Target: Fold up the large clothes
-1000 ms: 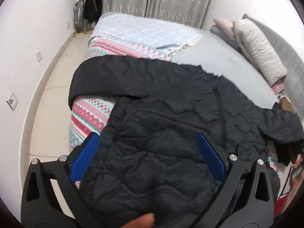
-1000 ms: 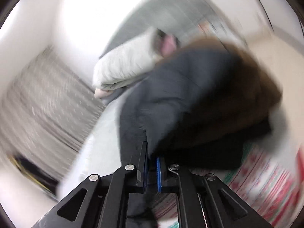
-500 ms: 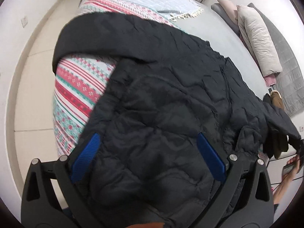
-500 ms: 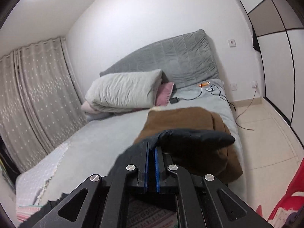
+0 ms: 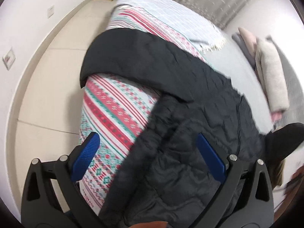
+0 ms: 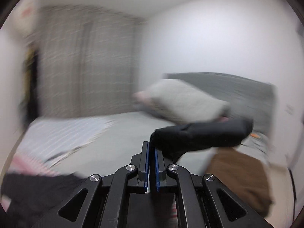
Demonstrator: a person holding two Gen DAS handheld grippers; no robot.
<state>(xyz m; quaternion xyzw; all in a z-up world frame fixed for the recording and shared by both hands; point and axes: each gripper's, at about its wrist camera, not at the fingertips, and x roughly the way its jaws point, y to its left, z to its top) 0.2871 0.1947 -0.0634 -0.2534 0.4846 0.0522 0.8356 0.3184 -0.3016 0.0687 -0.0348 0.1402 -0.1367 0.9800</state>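
A black quilted jacket (image 5: 190, 133) lies spread on the bed, one sleeve (image 5: 133, 57) stretched across the striped blanket toward the bed's edge. My left gripper (image 5: 150, 152) is open, its blue pads wide apart over the jacket's lower body. My right gripper (image 6: 151, 152) is shut on the other black sleeve (image 6: 199, 136) and holds it lifted above the bed; that raised sleeve also shows at the right of the left wrist view (image 5: 285, 138). The right wrist view is motion-blurred.
The bed has a red and green striped blanket (image 5: 114, 110), a pale checked cover (image 5: 171, 19) and a grey sheet (image 6: 123, 133). Pillows (image 6: 180, 102) lean on a grey headboard (image 6: 237, 89). A brown garment (image 6: 237, 174) lies at the right. Tiled floor (image 5: 47, 76) borders the bed.
My right gripper has swung left with the sleeve held, the view panning toward the curtains. My left gripper has shifted left, so more striped blanket shows under it.
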